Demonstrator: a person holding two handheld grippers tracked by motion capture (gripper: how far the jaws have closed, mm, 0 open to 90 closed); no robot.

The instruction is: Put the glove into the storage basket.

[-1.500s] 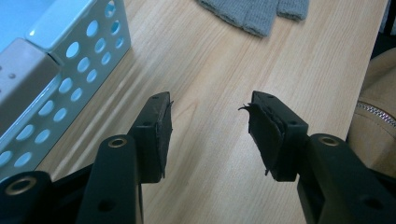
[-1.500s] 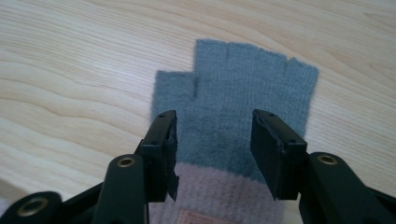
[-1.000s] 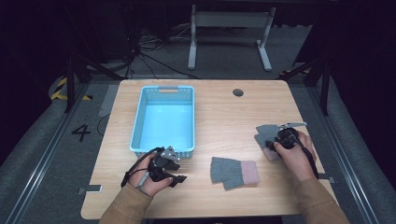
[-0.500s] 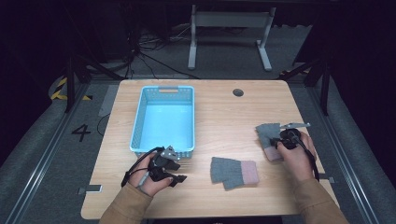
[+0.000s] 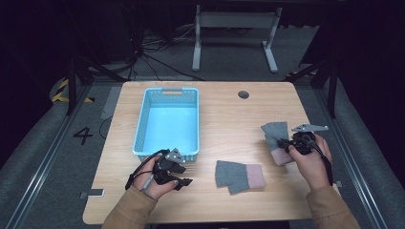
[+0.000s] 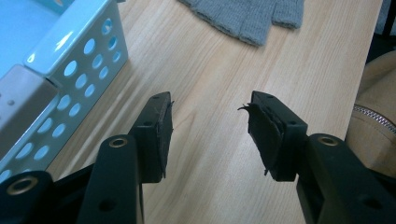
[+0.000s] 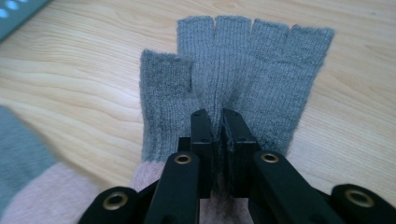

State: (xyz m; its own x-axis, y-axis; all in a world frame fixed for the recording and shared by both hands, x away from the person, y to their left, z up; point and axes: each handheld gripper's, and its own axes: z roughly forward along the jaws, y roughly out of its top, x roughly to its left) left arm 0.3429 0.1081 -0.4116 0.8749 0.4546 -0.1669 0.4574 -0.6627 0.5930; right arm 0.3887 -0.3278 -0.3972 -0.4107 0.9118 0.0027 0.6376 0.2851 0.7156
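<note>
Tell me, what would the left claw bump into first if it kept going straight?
Probably the grey glove lying ahead; the left claw points across bare table toward it.

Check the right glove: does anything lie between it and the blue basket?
Nothing visible blocks it. The right gripper has just closed on the glove. Bare table runs between it and the basket. The second glove lies nearer the person, off that line.
</note>
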